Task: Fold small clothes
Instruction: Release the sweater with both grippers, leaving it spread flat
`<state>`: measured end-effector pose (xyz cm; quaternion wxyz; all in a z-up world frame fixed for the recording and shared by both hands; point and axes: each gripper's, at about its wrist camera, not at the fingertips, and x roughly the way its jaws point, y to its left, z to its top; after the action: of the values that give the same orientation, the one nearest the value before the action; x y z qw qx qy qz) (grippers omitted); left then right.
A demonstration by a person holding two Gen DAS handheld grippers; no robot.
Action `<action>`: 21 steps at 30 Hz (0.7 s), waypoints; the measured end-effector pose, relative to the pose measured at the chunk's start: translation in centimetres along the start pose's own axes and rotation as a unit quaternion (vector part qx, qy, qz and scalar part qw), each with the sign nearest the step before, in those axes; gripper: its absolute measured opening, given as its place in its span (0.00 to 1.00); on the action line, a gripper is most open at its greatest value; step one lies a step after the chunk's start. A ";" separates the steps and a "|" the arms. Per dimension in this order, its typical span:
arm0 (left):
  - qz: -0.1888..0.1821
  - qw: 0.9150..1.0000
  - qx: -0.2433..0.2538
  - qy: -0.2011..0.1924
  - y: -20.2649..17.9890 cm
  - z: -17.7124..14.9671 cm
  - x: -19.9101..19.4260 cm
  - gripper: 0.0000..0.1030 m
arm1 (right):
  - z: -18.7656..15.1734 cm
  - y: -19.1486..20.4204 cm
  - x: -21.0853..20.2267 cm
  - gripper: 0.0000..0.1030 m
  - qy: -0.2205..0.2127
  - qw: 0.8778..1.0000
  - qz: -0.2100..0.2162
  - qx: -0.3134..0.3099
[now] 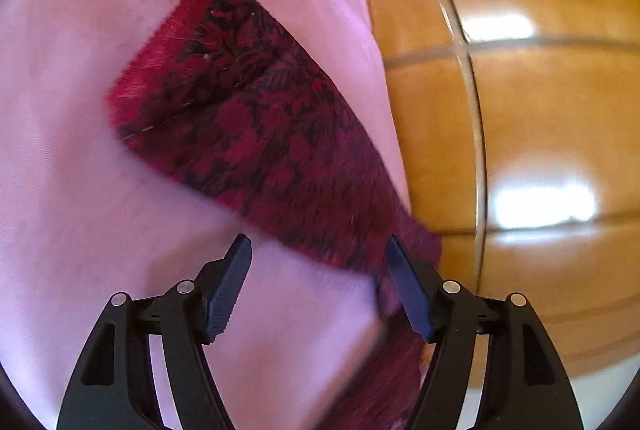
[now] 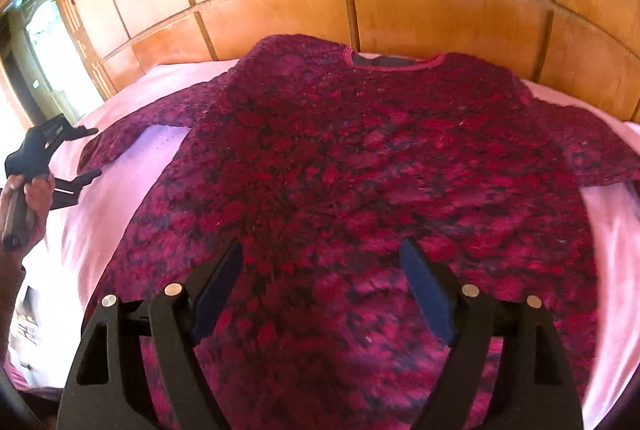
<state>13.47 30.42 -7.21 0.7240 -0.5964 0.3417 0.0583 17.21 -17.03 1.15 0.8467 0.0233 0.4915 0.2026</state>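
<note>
A red and black patterned sweater (image 2: 352, 165) lies spread flat on a pink sheet (image 2: 104, 197), neckline at the far side and both sleeves out. My right gripper (image 2: 322, 244) hovers open over the lower body of the sweater, with nothing between its fingers. In the left wrist view one sleeve (image 1: 240, 117) runs diagonally across the pink sheet (image 1: 80, 189). My left gripper (image 1: 318, 241) is open just above the sleeve's near end, whose cloth passes by the right finger without being pinched. The left gripper (image 2: 96, 151) also shows in the right wrist view, beside the left sleeve's cuff.
A glossy wood-panelled wall (image 2: 440, 1) stands close behind the sheet and runs along its side (image 1: 520, 89). A person's hand (image 2: 34, 197) holds the left gripper's handle. A bright doorway or window (image 2: 36, 41) lies at the far left.
</note>
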 end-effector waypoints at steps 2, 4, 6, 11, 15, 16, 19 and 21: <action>0.003 1.000 -0.004 -0.014 -0.4 0.6 1.1 0.56 | -0.4 -0.2 0.7 0.78 0.008 1.000 -0.008 0.007; 0.036 0.998 0.020 -0.036 -1.2 2.0 1.2 0.10 | -0.9 -0.5 1.6 0.78 0.017 1.000 -0.010 0.016; 0.064 0.995 0.041 -0.059 -1.8 3.2 0.8 0.09 | -1.4 -0.7 1.8 0.79 0.011 1.000 -0.009 0.017; 0.140 0.971 0.134 -0.138 -4.7 6.8 -1.0 0.08 | -1.8 -0.3 2.1 0.81 0.007 1.000 -0.018 0.010; 0.231 0.944 0.190 -0.139 -5.2 8.0 1.1 0.08 | -2.1 0.8 3.2 0.86 0.013 0.999 -0.045 -0.019; 0.247 0.939 0.196 -0.134 -5.1 7.9 1.9 0.09 | -2.1 1.1 3.4 0.86 0.012 0.998 -0.053 -0.026; 0.229 0.947 0.177 -0.138 -4.4 6.8 1.0 0.21 | -2.2 1.0 3.7 0.87 0.012 0.998 -0.050 -0.022; 0.169 0.965 0.161 -0.123 -4.2 5.0 -0.2 0.35 | -2.2 1.0 3.7 0.87 0.011 0.999 -0.047 -0.020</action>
<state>17.47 33.85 -3.37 0.8266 -0.3937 0.3506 0.1969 16.65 -15.10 -2.77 0.8500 -0.0187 0.4973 0.1729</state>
